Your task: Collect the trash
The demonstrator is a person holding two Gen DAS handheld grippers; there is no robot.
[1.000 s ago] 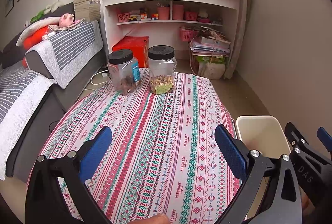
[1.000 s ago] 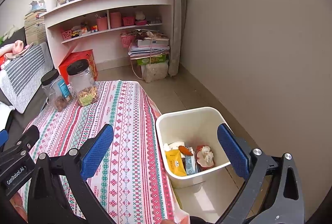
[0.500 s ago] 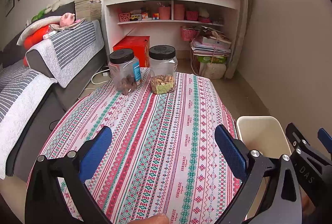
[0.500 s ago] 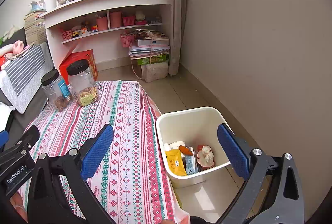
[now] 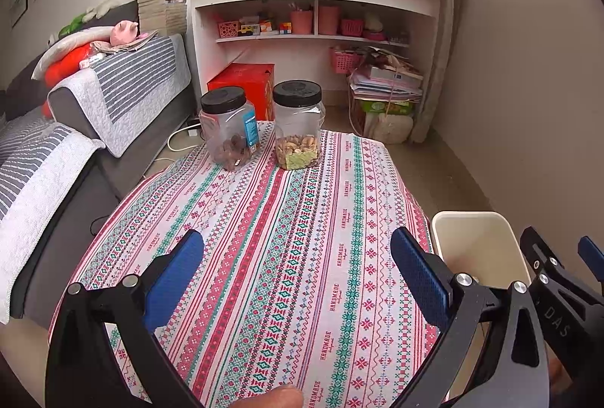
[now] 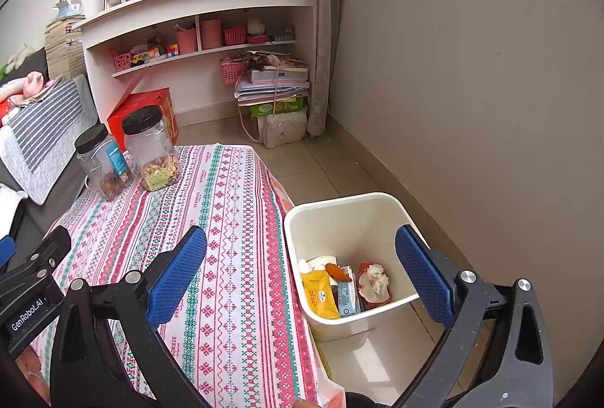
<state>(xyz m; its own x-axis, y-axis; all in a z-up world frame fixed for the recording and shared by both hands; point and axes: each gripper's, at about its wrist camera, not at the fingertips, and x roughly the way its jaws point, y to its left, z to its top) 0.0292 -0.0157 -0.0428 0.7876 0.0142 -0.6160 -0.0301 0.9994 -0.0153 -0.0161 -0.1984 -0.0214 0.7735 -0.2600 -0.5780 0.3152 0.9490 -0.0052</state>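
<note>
Both claws, left [image 5: 296, 270] and right [image 6: 300, 266], sit wide open and empty same as a second ago, nothing's moved, trash [image 6: 341, 289] is all in the bin [image 6: 339, 206] beside the surface [image 5: 287, 219], so looks basically done.

White plastic trash bin [image 6: 347, 219] is standing upright on the tiled floor, just beside the right edge of the bench [image 6: 226, 219], open at the top. Trash is lying at its bottom: a yellow packet [image 6: 319, 292] leaning against the near-left wall, a small orange scrap [image 6: 337, 271] resting above it, a pale blue wrapper [image 6: 346, 296] standing next to the packet, and a crumpled red-and-white wrapper [image 6: 373, 285] sitting to the right. In the left wrist view only the bin's upper rim and bare inner wall [image 5: 475, 245] are showing.
</note>
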